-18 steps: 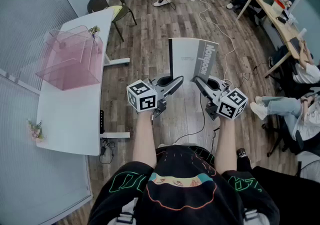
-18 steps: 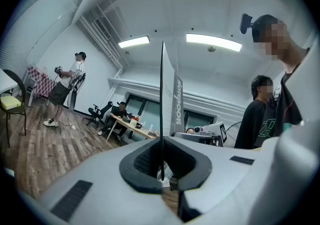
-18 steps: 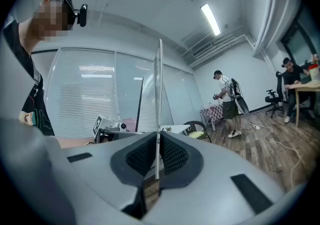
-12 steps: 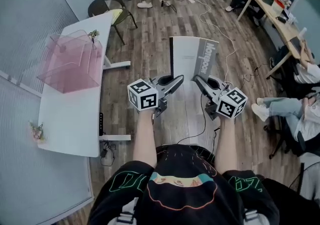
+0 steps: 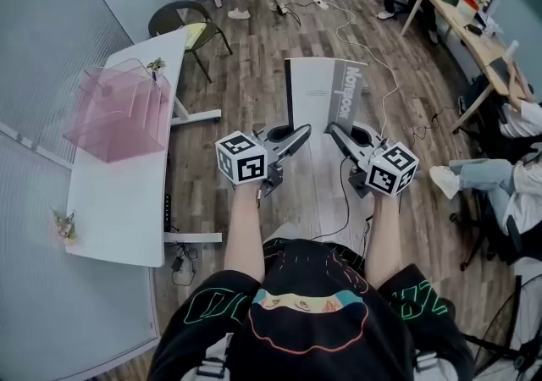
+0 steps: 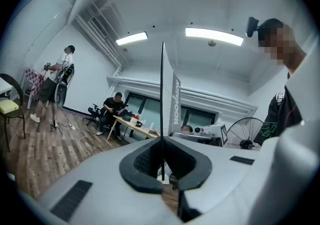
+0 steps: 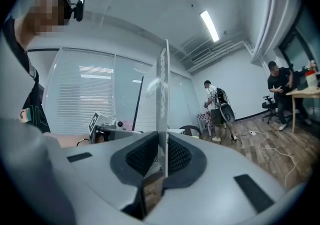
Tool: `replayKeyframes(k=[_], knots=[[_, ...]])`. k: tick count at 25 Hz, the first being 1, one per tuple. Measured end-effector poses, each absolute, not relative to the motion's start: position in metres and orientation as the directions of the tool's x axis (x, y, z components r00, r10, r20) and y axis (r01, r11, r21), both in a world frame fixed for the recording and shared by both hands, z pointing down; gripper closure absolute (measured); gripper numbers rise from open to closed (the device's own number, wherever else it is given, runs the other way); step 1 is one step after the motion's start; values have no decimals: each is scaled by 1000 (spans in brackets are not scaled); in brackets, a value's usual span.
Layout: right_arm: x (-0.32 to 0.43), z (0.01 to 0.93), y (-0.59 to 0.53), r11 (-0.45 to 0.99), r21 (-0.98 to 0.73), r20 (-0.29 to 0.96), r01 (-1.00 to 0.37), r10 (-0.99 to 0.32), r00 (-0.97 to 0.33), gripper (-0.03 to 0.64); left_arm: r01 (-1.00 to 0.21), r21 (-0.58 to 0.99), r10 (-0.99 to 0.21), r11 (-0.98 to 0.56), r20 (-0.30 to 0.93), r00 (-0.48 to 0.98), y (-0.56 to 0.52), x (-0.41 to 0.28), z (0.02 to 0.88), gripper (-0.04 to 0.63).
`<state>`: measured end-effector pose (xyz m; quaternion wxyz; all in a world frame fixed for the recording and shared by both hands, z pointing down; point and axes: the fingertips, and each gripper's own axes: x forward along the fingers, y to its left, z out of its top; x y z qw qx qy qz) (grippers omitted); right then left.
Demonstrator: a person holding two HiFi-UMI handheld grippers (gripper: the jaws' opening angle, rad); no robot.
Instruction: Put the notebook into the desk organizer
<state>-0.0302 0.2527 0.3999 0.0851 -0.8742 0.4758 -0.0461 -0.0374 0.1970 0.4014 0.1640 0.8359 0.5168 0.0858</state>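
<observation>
The left gripper (image 5: 301,135) and the right gripper (image 5: 334,131) are each clamped on a bottom corner of the grey notebook (image 5: 326,103), holding it upright in the air over the wood floor (image 5: 254,74). The pink desk organizer (image 5: 118,113) stands at ten o'clock on the white table (image 5: 118,210), well apart from the notebook.

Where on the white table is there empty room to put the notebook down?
The biggest bare patch on the white table is its near half, between the pink organizer and the near edge, right of the little flower bunch. The far end is crowded: the organizer fills most of it, with a small sprig behind. The notebook is held over the floor.
</observation>
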Motion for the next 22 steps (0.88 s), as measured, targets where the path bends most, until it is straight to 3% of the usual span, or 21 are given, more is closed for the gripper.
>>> replayKeyframes(k=[12, 22], knots=[[14, 394, 249, -512, -166, -7, -843, -854, 520, 603, 819, 367, 875, -442, -27, 484, 194, 6, 396, 589], [116, 402, 256, -579, -167, 10, -798, -810, 586, 602, 838, 395, 903, -376, -44, 427, 200, 111, 405, 589]])
